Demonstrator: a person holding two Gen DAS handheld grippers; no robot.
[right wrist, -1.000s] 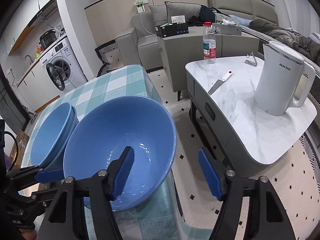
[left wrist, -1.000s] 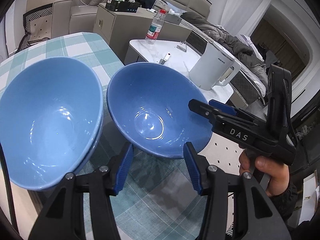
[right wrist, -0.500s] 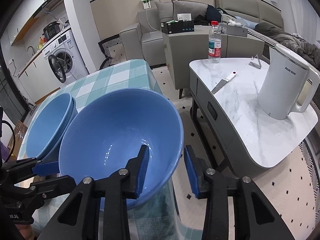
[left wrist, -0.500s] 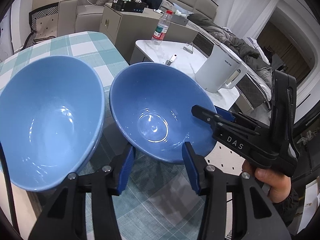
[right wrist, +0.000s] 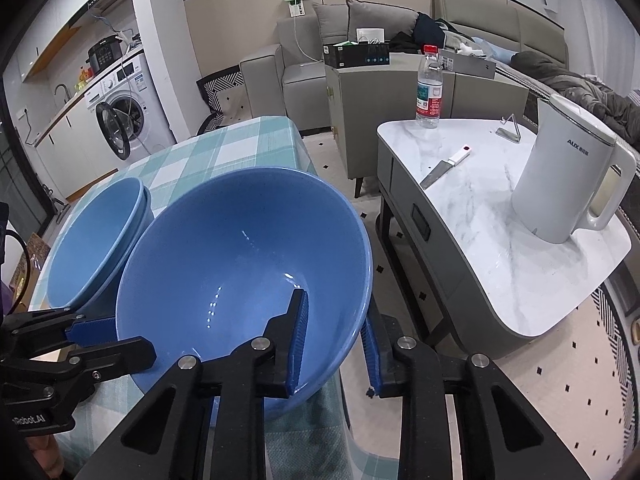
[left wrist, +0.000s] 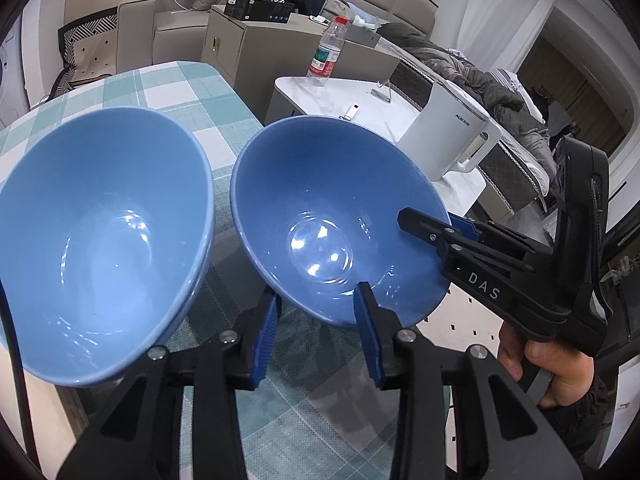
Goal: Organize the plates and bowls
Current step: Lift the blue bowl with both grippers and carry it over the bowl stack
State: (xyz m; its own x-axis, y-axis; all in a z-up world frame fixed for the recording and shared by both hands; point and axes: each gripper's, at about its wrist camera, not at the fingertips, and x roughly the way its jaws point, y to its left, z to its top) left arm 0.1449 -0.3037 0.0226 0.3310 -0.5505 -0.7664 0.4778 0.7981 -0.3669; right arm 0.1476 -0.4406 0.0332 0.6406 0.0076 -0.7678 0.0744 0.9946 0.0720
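Both grippers' jaws had just been closing | right gripper (right wrist: pixel 334 340) clamped on rim of glossy blue ceramic bowl (right wrist: pixel 240 272), one pad inside | left gripper (left wrist: pixel 318 336) apart, straddling near rim | bowl on checked teal tablecloth (left wrist: pixel 168 92) beside stacked light-blue bowls (left wrist: pixel 100 220).

Beyond my checked surface (right wrist: pixel 248 140) stands a marble-topped side table (right wrist: pixel 500 232) with a white kettle (right wrist: pixel 568 184), a water bottle (right wrist: pixel 430 88) and a knife (right wrist: pixel 444 168). A grey sofa (right wrist: pixel 360 32) lines the far wall. A washing machine (right wrist: pixel 128 116) sits at left. The floor (right wrist: pixel 568 360) is pale tile with small black diamonds.
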